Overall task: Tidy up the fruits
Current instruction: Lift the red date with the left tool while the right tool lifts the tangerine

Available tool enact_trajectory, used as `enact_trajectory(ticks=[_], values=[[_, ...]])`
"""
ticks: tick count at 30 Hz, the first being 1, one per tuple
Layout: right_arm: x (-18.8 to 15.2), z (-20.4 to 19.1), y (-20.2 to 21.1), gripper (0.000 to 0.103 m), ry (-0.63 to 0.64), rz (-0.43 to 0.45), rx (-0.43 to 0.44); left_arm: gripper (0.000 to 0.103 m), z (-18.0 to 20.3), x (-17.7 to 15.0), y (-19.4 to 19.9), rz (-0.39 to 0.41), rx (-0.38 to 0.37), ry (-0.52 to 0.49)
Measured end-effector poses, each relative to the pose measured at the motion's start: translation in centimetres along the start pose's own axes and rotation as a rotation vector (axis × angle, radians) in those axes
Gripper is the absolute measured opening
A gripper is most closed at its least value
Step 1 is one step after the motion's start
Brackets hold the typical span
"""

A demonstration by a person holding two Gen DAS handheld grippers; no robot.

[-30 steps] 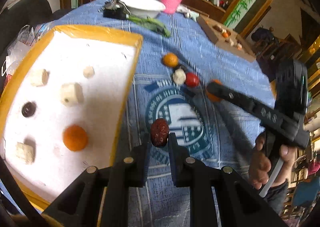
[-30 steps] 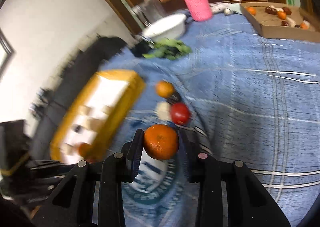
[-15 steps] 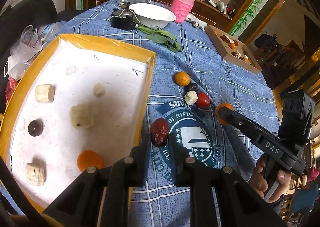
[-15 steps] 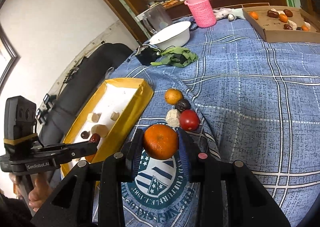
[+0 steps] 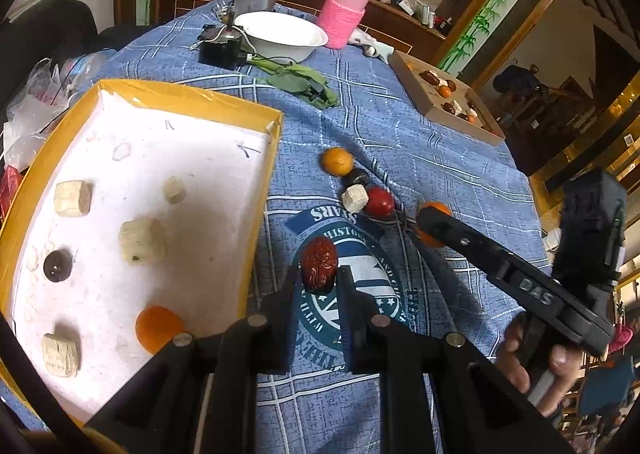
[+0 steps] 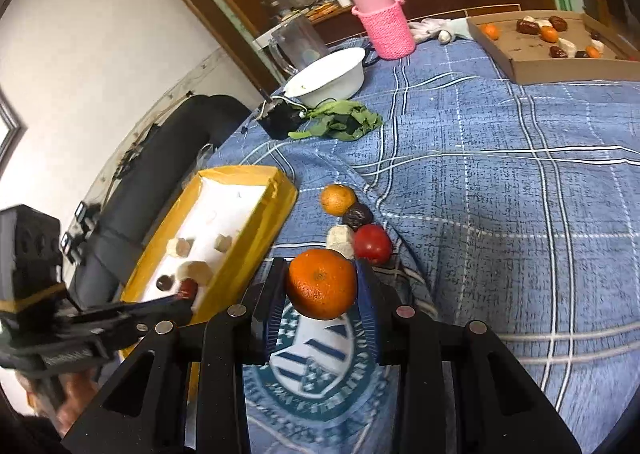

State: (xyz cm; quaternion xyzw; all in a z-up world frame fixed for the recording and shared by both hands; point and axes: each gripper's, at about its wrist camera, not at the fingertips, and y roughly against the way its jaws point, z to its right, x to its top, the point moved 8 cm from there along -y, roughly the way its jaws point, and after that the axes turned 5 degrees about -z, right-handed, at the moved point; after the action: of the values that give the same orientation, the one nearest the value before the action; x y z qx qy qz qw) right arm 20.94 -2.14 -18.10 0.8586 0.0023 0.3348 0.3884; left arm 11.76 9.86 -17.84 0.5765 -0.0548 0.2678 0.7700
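Left gripper (image 5: 319, 279): jaws clamped on a red date (image 5: 319, 269), held just right of the yellow tray (image 5: 256, 238). Right gripper (image 6: 322, 286): jaws part-open, gripping a tangerine (image 6: 321, 283) above the table (image 6: 500, 214), near loose fruit (image 6: 372, 243).

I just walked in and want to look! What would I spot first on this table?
You would spot the two black grippers first: the right gripper holds a bright orange mandarin above the blue tablecloth, and the left gripper pinches a wrinkly red date. On the left sits a yellow-rimmed tray with pale chunks and another orange fruit, and a little cluster of fruit waits mid-table.
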Motion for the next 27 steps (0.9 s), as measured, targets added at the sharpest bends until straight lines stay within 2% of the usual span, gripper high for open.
enact_trajectory(ticks=[5, 27], values=[[-0.3, -1.4, 1.4, 0.032, -0.031, 0.040, 0.015, 0.019, 0.7, 0.3, 0.0, -0.003, -0.015, -0.010], [-0.2, -4.9, 0.3, 0.032, -0.007, 0.026, 0.000, 0.019, 0.3, 0.6, 1.3, 0.015, -0.039, -0.008]])
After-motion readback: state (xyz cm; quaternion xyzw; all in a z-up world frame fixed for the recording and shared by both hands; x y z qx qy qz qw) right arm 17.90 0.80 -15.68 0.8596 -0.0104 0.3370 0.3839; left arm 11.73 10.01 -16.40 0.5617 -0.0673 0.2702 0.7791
